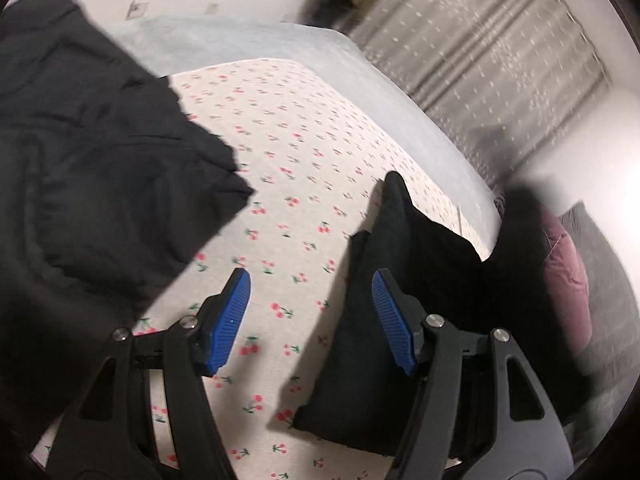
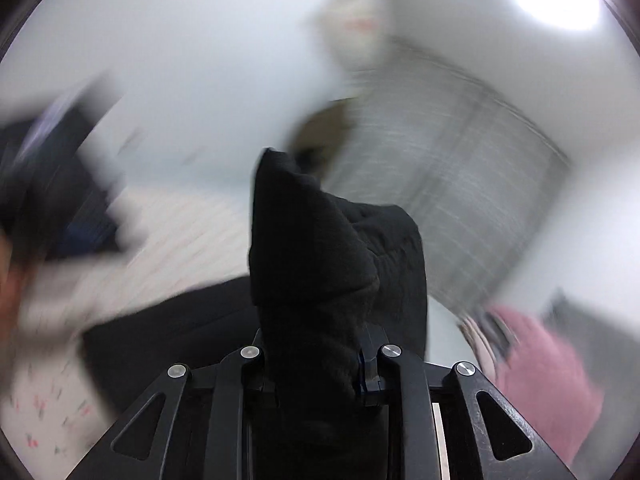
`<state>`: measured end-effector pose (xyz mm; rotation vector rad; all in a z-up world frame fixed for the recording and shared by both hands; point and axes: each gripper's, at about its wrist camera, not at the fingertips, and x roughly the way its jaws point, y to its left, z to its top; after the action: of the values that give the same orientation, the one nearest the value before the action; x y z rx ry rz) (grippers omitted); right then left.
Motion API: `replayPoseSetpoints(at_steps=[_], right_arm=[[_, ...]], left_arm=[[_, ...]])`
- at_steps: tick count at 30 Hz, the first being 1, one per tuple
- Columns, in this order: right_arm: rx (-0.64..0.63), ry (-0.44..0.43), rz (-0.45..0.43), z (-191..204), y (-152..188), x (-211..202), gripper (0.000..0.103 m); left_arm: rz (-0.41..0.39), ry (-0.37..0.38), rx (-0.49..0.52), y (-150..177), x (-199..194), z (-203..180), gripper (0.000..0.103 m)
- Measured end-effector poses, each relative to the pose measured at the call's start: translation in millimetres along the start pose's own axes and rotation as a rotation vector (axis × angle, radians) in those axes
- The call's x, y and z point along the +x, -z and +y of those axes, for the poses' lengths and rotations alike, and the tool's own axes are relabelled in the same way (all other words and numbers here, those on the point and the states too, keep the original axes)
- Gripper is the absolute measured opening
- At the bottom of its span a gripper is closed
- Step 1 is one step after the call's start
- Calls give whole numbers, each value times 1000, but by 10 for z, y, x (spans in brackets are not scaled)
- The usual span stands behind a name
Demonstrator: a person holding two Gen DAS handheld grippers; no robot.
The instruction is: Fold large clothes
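A large black garment (image 1: 92, 184) lies bunched on the cherry-print bed sheet (image 1: 288, 168) at the left in the left wrist view. A second black part (image 1: 400, 300) is lifted at the right, beside the right blue pad. My left gripper (image 1: 310, 320) is open and empty above the sheet, between the two black parts. My right gripper (image 2: 316, 368) is shut on a bunch of black fabric (image 2: 320, 248) that stands up between the fingers; the view is motion-blurred.
A pale blue bed cover (image 1: 256, 44) runs along the far edge of the bed. Grey curtains (image 1: 500, 64) hang at the right. A pink cloth (image 1: 568, 280) lies beyond the bed's right edge, also in the right wrist view (image 2: 548, 372). White wall behind.
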<state>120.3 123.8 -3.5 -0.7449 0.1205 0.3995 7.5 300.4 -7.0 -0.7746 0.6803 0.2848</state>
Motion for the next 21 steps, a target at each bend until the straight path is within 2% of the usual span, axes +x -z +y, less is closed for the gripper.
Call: replayPoseSetpoints(at_steps=[1,3,5,7,10,13,14,17,21], right_arm=[[-66,-60,58,354,61,174,24],[-99,-155,184,733,230,469,28],[-104,-119,178,868,311,508,31],[-41,-156,181,748,258,464,36],[34,-337,206,454,180,356,53],[142,-532,153,82,193,39,68],[179,-563,136,-55,207,-50,72],[266,-574,109,-473,296,-227,73],[414,-464,166,-1038,690,-175,72]], left_arm=[[2,-5,-3,17,-9,7,65],[7,-7,3,18,-10,9,65],[20,3,18,29,11,-35,65],[36,27,38,-2,55,-5,65],[64,52,43,-22,107,-23,65],[75,84,66,8,125,-124,65],[74,83,86,24,119,-172,65],[64,74,142,88,77,-331,65],[24,64,252,263,-3,-605,65]])
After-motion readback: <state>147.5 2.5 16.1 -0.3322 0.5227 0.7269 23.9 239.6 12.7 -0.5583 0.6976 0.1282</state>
